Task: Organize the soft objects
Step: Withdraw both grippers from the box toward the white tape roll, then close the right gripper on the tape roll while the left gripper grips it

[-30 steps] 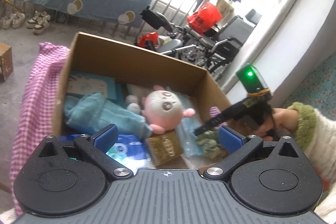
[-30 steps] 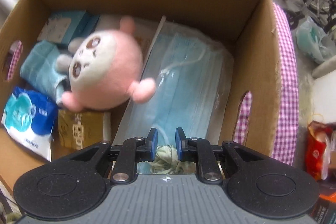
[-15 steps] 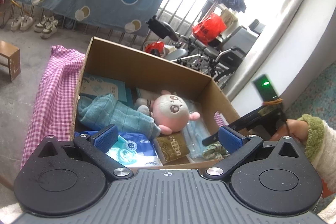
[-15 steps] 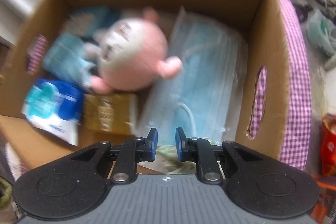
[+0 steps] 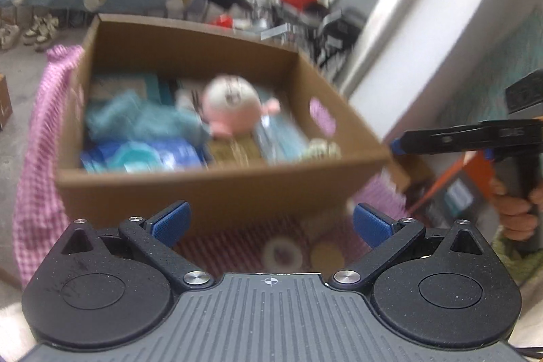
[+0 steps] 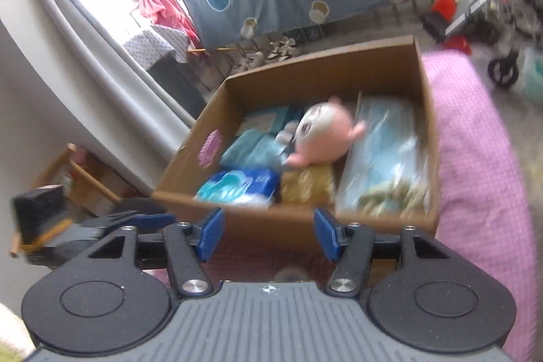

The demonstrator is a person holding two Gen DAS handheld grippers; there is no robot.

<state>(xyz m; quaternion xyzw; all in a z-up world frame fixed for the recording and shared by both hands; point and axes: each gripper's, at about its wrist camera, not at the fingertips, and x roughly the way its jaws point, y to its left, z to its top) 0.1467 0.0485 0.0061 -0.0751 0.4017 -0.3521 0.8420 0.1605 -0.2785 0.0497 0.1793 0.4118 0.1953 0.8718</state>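
Observation:
A cardboard box (image 5: 220,188) (image 6: 373,219) stands on a pink checked cloth (image 5: 37,158). Inside lie a pink plush toy (image 5: 234,110) (image 6: 322,134), a teal towel (image 5: 135,121), a blue packet (image 6: 237,188), a gold packet (image 6: 305,185) and a pack of blue masks (image 6: 383,151). A green scrunchie (image 5: 322,148) (image 6: 390,192) rests on the masks at the near corner. My left gripper (image 5: 269,224) is open and empty, in front of the box. My right gripper (image 6: 268,234) (image 5: 441,138) is pulled back outside the box, its jaws opening with nothing between them.
Two small round items (image 5: 283,255) lie on the cloth just below my left gripper. A hand (image 5: 516,209) holds the right gripper's handle. An orange-edged box (image 5: 458,192) sits at the right, a white wall behind it; wheelchairs (image 6: 492,5) stand farther back.
My right gripper opened, left the green scrunchie in the box, and drew up and back out of it. My left gripper backed away, so the box looks farther off.

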